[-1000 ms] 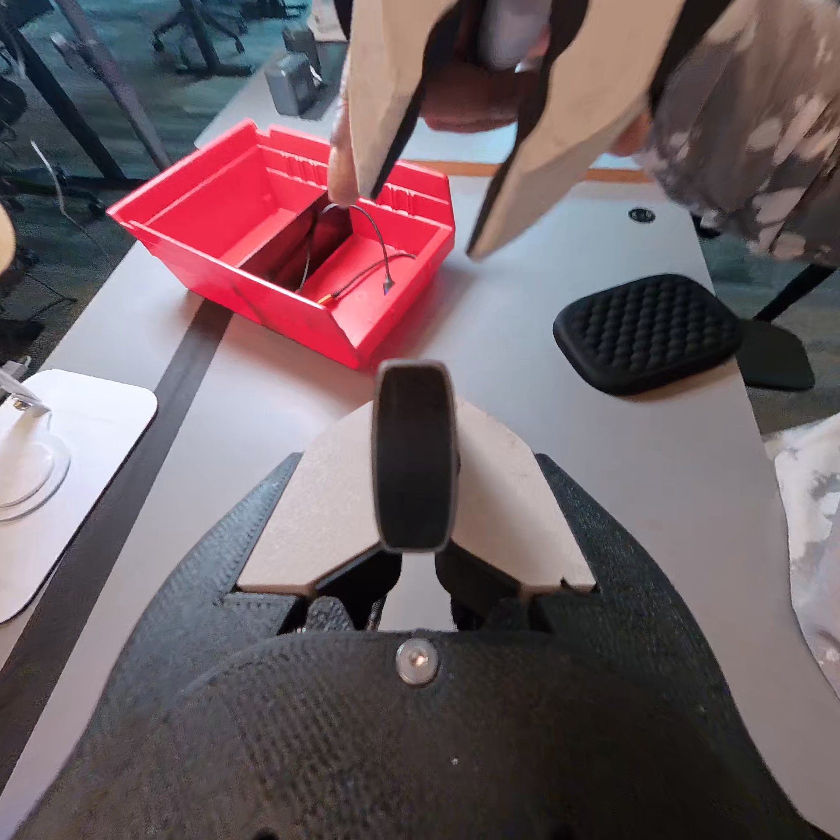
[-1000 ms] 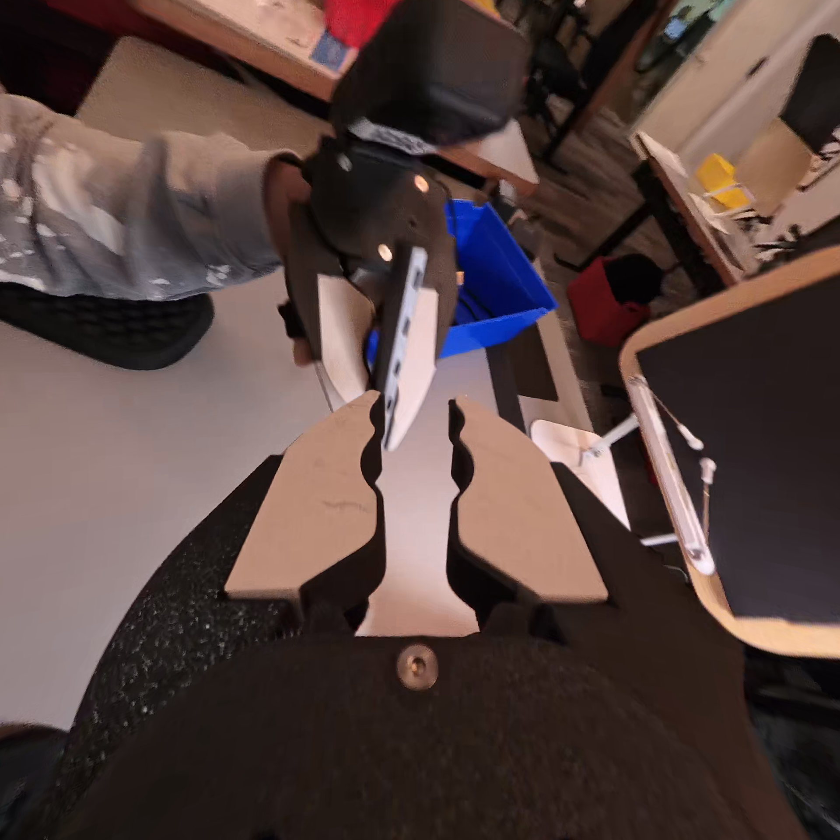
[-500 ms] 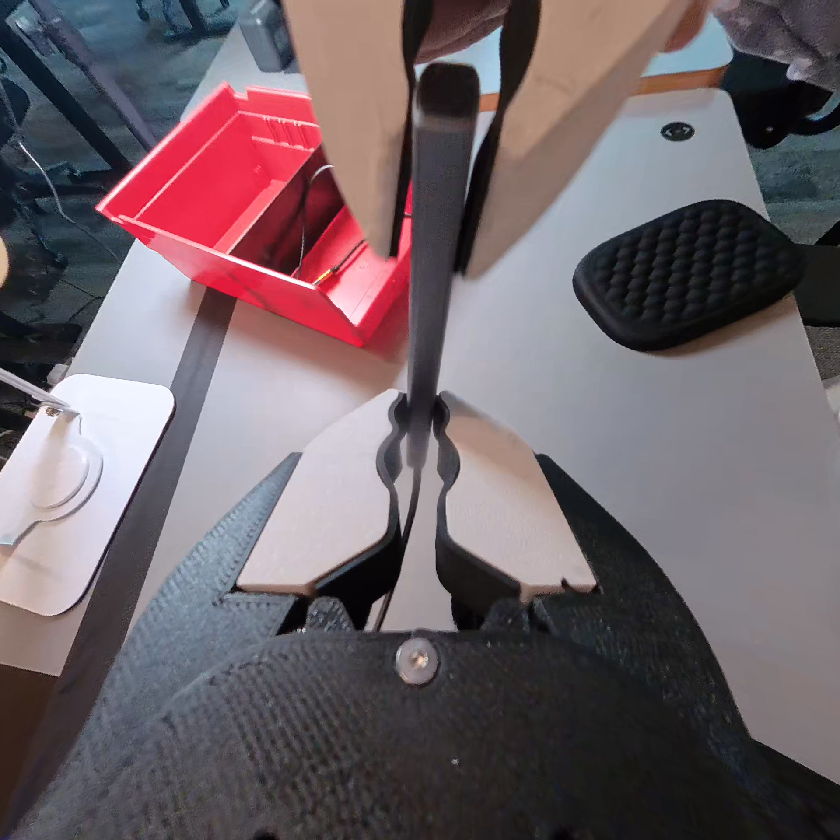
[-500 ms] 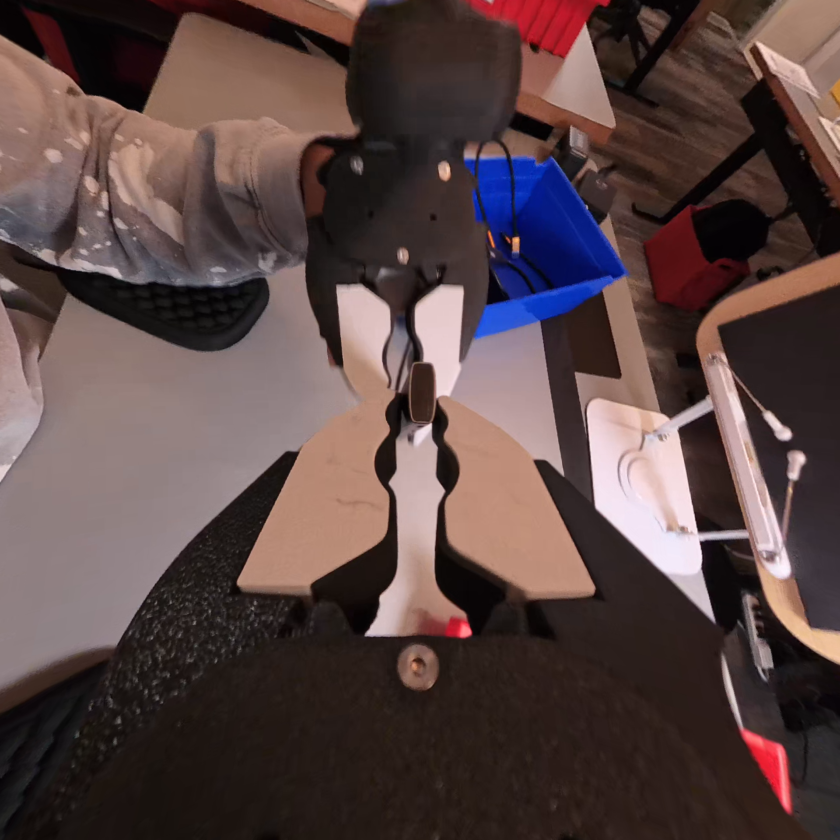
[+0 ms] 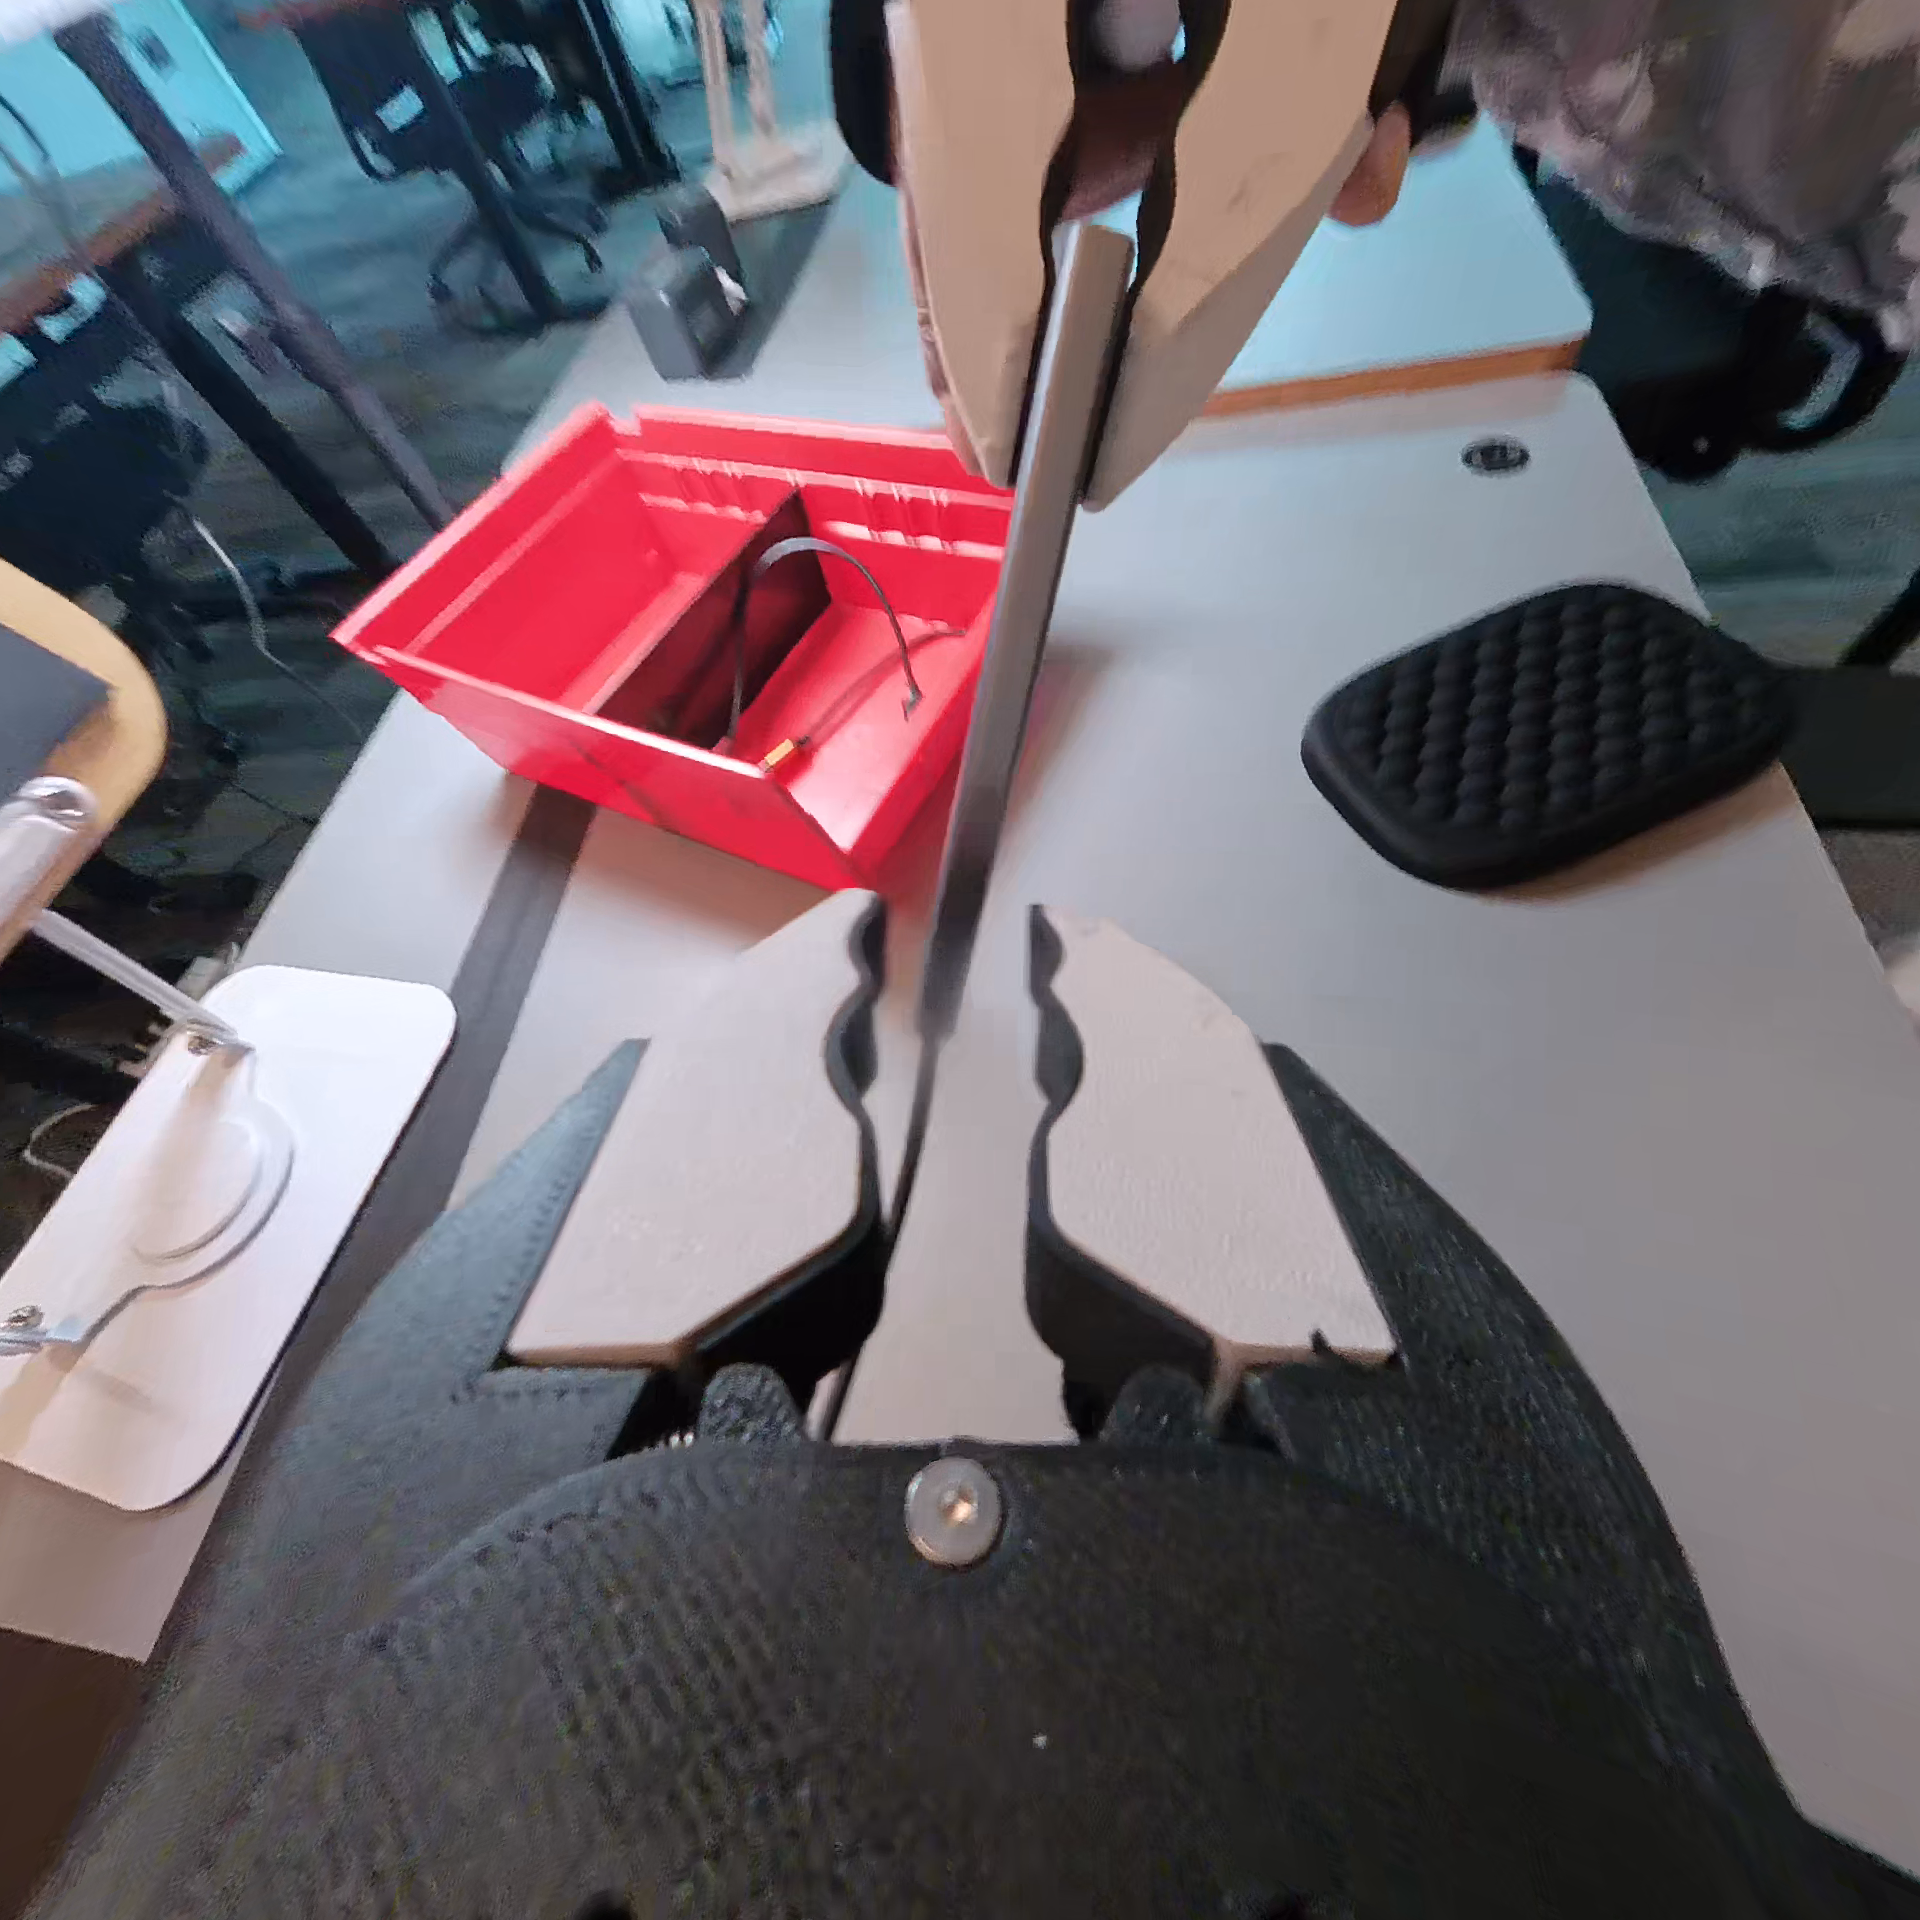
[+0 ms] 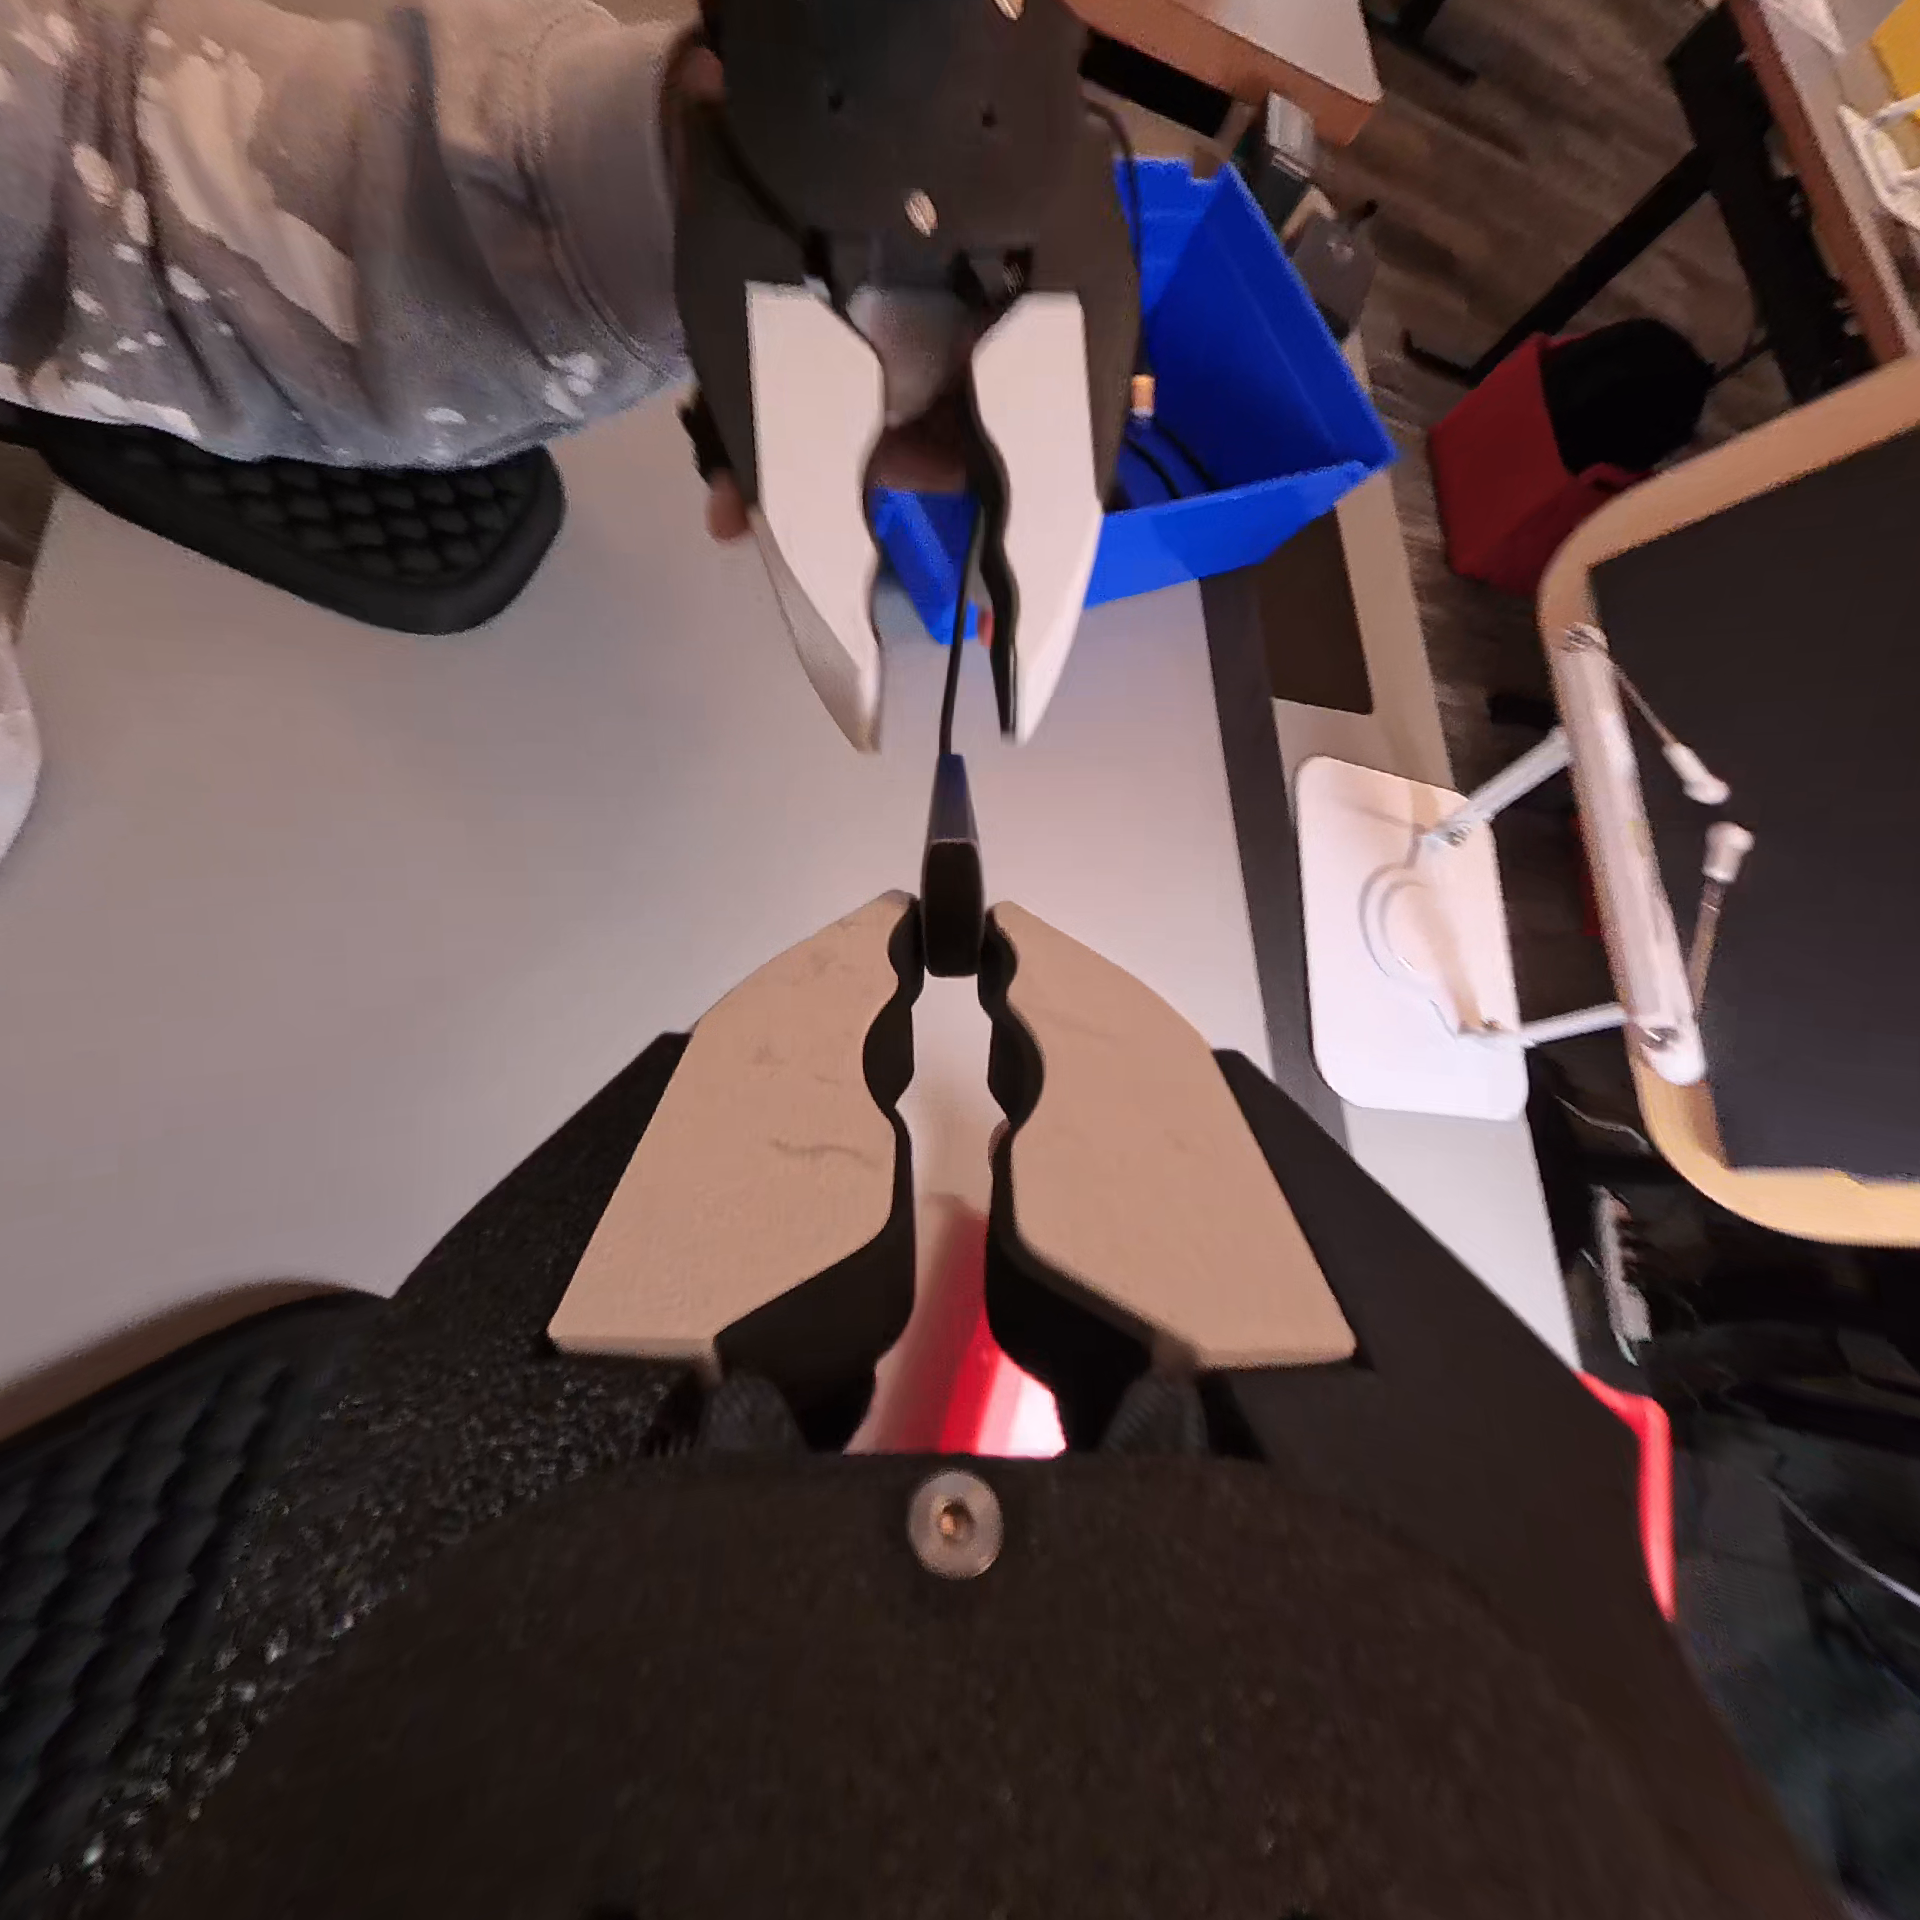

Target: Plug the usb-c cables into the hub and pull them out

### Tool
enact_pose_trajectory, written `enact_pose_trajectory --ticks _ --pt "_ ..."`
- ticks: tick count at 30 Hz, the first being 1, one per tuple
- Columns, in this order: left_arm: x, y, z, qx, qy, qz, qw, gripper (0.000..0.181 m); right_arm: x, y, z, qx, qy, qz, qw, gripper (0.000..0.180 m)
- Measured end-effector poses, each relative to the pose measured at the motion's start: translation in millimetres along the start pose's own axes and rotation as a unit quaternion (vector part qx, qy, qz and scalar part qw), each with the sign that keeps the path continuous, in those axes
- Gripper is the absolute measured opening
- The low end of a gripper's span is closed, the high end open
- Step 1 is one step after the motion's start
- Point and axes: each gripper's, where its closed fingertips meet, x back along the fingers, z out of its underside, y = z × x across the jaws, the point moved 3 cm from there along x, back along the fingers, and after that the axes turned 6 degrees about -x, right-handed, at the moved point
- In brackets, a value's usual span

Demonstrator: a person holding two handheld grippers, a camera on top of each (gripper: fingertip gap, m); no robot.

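Grey table (image 5: 1351, 1091): one red bin (image 5: 665, 665), one blue bin (image 6: 1247, 416), one hub (image 5: 1018, 623).

Setting: open-plan office or lab workroom.

Evidence:
- Pale grey laminate tabletop (image 5: 1299, 1039) with a round cable grommet (image 5: 1493, 454) and a dark seam strip (image 5: 488, 997).
- Black textured wrist-rest pad (image 5: 1538, 727) on that tabletop.
- Red plastic parts bin (image 5: 665, 623) with a divider, holding thin loose cables; blue plastic parts bin (image 6: 1236, 416) at the opposite end.
- White flat stand base (image 5: 208, 1195) carrying clear and metal struts.
- Further desks with dark metal legs (image 5: 239, 270) and wood-edged tops; black wheeled office chairs (image 5: 520, 177) behind.
- Dark carpet in the left wrist view, wood-look floor (image 6: 1538, 177) in the right.
- Red and black bag (image 6: 1558, 457) on the floor.
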Motion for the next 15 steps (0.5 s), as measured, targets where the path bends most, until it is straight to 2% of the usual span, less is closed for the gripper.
enact_pose_trajectory --ticks 2,4,6,11,15 --pt "17 8 -15 0.027 -0.062 -0.013 0.998 0.040 16 -15 5 -0.005 0.013 0.036 0.999 0.009" --pt "39 17 -28 0.060 -0.123 -0.024 0.990 0.040 35 -35 15 -0.011 0.040 0.087 0.995 0.009" --pt "58 26 -31 0.079 -0.144 -0.045 0.985 0.039 55 -55 30 -0.030 0.076 0.127 0.988 0.009" --pt "77 44 -6 0.101 -0.076 -0.098 0.987 0.040 98 -106 88 -0.091 0.181 0.223 0.953 0.009" --pt "76 48 6 0.112 -0.035 -0.107 0.987 0.040 112 -143 143 -0.137 0.250 0.287 0.915 0.009"
